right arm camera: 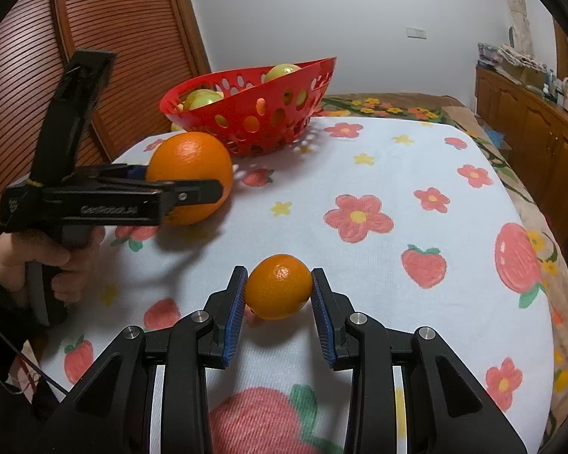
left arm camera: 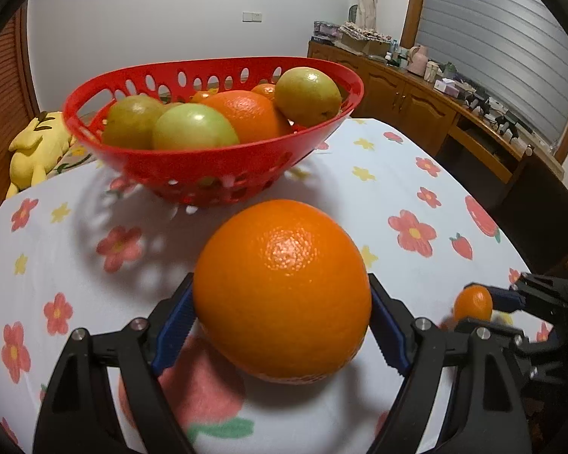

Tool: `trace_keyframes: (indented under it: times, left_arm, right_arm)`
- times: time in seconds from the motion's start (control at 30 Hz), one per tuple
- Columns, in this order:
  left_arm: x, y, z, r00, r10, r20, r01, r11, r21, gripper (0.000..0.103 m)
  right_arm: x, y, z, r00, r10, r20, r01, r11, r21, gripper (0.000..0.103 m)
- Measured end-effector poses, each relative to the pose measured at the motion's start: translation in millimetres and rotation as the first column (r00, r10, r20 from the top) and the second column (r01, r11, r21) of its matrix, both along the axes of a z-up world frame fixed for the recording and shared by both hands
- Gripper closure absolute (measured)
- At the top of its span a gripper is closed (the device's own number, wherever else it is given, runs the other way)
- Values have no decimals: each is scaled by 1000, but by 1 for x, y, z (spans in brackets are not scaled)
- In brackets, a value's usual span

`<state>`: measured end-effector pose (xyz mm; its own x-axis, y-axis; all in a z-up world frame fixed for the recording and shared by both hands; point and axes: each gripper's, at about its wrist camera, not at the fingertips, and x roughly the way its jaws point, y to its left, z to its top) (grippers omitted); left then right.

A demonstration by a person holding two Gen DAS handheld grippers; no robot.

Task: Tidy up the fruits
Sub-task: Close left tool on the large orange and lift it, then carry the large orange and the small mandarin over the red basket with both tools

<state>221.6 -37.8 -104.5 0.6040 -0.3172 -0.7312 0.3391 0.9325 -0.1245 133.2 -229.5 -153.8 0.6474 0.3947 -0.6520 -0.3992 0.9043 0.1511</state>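
Observation:
A red perforated basket (left arm camera: pixel 208 166) holds green fruits and oranges at the back of the table; it also shows in the right wrist view (right arm camera: pixel 269 121). My left gripper (left arm camera: pixel 280 325) is shut on a large orange (left arm camera: pixel 284 287), held just above the cloth; the large orange also shows in the right wrist view (right arm camera: pixel 191 176). My right gripper (right arm camera: pixel 279 299) is shut on a small orange (right arm camera: pixel 279 286) resting at the cloth. The small orange and my right gripper show at the right edge of the left wrist view (left arm camera: pixel 473 302).
The table carries a white cloth with flowers and strawberries (right arm camera: pixel 397 189). A yellow plush toy (left arm camera: pixel 38 147) lies beyond the table's far left edge. A wooden sideboard (left arm camera: pixel 435 109) with clutter stands at the right, a slatted wooden door (right arm camera: pixel 125 56) at the left.

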Motion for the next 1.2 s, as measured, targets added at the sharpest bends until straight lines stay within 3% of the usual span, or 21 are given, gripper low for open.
trace_keyframes:
  times: [0.77, 1.2]
  left_arm:
    - [-37, 42, 26, 996, 58, 71, -53, 996, -65, 20]
    - [-41, 59, 74, 984, 77, 162, -62, 994, -94, 20]
  right_arm:
    - [3, 7, 3, 1000, -6, 9, 6, 999, -47, 70]
    - [28, 29, 45, 996, 34, 87, -27, 997, -74, 70]
